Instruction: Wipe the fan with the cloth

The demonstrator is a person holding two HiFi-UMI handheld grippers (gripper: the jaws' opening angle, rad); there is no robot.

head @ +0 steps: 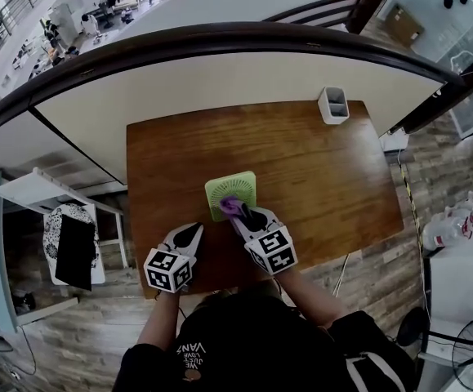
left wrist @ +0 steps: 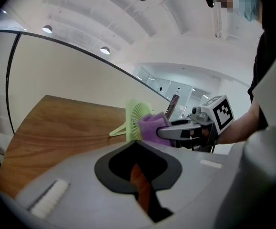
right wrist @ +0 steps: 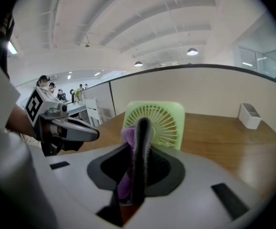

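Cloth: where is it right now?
The purple cloth is pinched in the jaws of the right gripper, up against the green fan, toward the near edge of the wooden table in the head view.

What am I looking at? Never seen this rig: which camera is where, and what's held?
No robot: a person holds a gripper in each hand. One picture comes from a head camera looking down; the other two come from cameras riding on each gripper. On the wooden table stand a green fan and a white holder. The right gripper has its fingers shut on a purple cloth, held at the fan's front. The left gripper is shut and empty.
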